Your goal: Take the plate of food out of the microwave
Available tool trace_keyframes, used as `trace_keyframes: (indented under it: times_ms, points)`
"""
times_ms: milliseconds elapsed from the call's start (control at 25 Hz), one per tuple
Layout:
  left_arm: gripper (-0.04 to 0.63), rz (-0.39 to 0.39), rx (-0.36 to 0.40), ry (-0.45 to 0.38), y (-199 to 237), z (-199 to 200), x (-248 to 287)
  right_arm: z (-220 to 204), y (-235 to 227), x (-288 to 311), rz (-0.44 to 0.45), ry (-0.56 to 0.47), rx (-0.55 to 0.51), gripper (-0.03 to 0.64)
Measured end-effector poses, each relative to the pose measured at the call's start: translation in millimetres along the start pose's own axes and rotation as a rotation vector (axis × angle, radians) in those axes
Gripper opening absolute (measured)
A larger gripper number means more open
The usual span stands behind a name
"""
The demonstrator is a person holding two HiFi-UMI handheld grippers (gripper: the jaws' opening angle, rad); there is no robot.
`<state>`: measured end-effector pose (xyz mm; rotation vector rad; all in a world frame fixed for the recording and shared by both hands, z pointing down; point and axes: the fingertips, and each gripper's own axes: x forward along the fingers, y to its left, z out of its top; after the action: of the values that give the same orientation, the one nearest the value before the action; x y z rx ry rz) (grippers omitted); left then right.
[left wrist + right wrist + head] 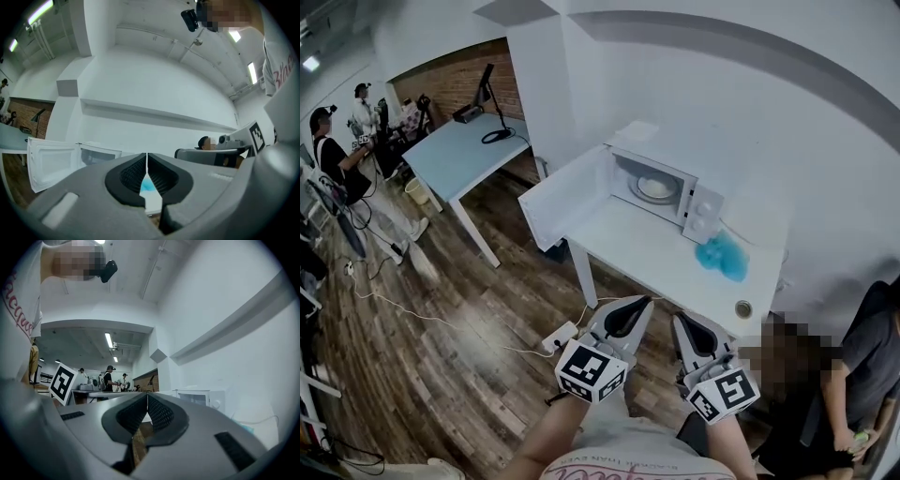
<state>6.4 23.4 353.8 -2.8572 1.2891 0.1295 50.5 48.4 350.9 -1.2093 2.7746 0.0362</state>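
A white microwave [661,187] stands on a white table [656,267] with its door [567,202] swung open to the left. Inside it sits a pale plate of food [655,187]. Both grippers hang in front of the table's near edge, well short of the microwave. My left gripper [639,302] is shut with nothing in it, and my right gripper [679,320] beside it is shut and empty too. In the left gripper view the jaws of the left gripper [146,157] meet, with the open door [51,161] beyond them. The right gripper [147,397] points past the microwave [201,397].
A crumpled blue cloth [722,255] and a small round object [742,307] lie on the table right of the microwave. A person [853,375] sits at the right. A power strip [561,336] lies on the wooden floor. A blue-topped table [459,155] and standing people are far left.
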Motion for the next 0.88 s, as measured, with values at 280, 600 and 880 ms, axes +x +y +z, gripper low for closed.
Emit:
trace_keyframes:
  times_ms: [280, 600, 880]
  points:
    - [0.005, -0.039, -0.024, 0.036, 74, -5, 57, -5, -49, 76, -0.043, -0.003, 0.002, 0.011]
    - [0.07, -0.085, -0.068, 0.07, 139, -18, 105, -20, -95, 139, -0.129, 0.028, 0.0, 0.011]
    - [0.163, -0.034, -0.122, 0.105, 181, -35, 142, -30, -127, 173, -0.177, 0.074, -0.042, 0.011]
